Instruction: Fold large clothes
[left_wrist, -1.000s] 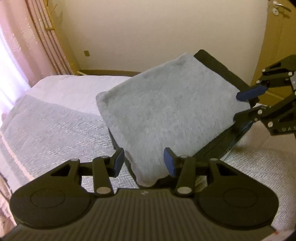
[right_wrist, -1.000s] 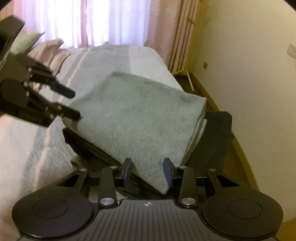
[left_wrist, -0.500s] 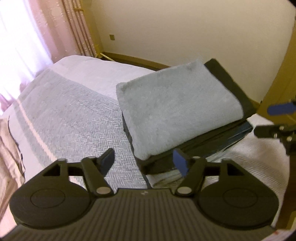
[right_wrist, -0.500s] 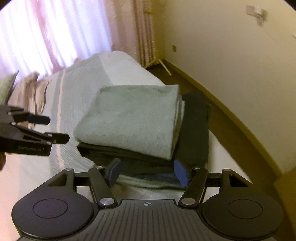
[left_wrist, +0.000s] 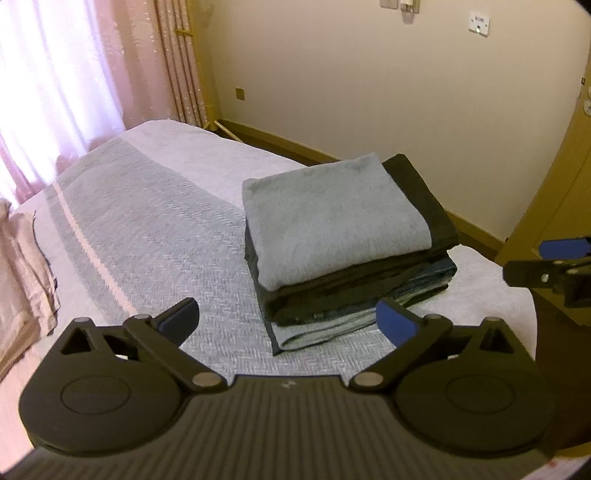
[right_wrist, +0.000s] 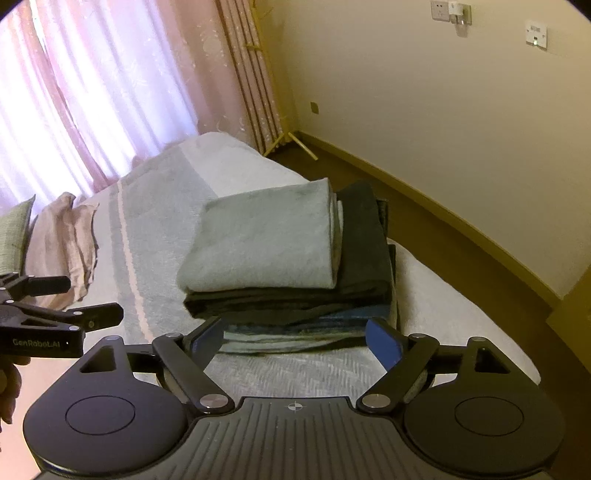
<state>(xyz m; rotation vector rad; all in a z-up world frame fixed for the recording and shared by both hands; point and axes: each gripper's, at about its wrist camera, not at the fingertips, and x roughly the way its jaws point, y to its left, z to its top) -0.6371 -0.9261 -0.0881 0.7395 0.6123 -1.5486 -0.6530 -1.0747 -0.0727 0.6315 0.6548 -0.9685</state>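
Pink curtains (right_wrist: 92, 96) and a cream wall (left_wrist: 369, 92) frame a bed (left_wrist: 147, 236) covered with a grey herringbone spread. Near the bed's foot corner sits a neat stack of folded clothes (left_wrist: 354, 280): a pale grey fleecy piece (left_wrist: 332, 218) on top, a black garment (left_wrist: 424, 206) under it, then darker blue and grey layers at the bottom. A crumpled beige cloth (right_wrist: 66, 243) lies far up the bed toward the pillow end.

Both tools are empty. The left gripper (left_wrist: 288, 321) hangs in front of the stack with its jaws spread wide, touching nothing. The right gripper (right_wrist: 295, 339) is likewise wide apart and bare, hovering low before the stack's near edge.

The stack looks finished, squared and resting on its own. The top piece appears thick, soft and light, with a plush nap that should give a good hold; pinching a single layer would likely unroll it. If it must be moved, the safer hold seems to be the folded edge, taken through all the layers at two corners, or lifting the whole stack from beneath. The black layers look thinner and may slide.
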